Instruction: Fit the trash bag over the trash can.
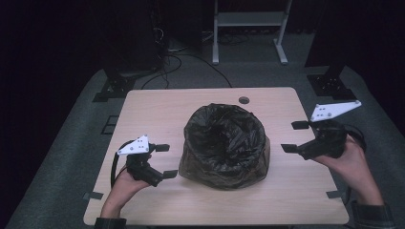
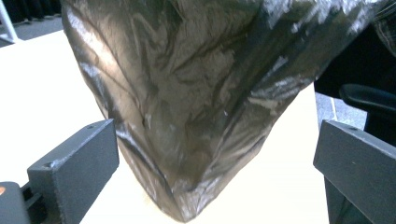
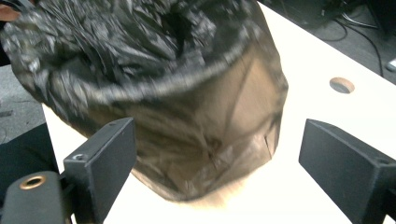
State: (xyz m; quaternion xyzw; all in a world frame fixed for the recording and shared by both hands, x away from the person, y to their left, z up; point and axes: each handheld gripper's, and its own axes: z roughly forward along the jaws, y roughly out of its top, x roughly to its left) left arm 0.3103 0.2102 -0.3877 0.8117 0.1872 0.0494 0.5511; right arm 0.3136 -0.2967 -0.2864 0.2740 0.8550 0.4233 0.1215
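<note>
Bag (image 1: 224, 143), black plastic, mouth open upward, sits mid table (image 1: 157, 102), bottom spread flat on the wood. Your left gripper (image 1: 165, 161) is just left of bag, jaws spread wide, nothing held, not touching bag; in left gripper view the bag (image 2: 196, 107) looms right ahead btwn the jaws. Your right gripper (image 1: 294, 137) is right of bag, near it, jaws released wide, empty, raised over table's right edge. Right gripper view: bag (image 3: 187, 116) ahead, blurred.

Table: light wood top, rounded corners, cable hole (image 1: 244, 100) behind bag. Black tape tabs at front edge. Room dark; grey carpet (image 1: 71, 143) around table, white frame (image 1: 249, 28) and loose cables (image 1: 186, 62) behind bag, on floor.
</note>
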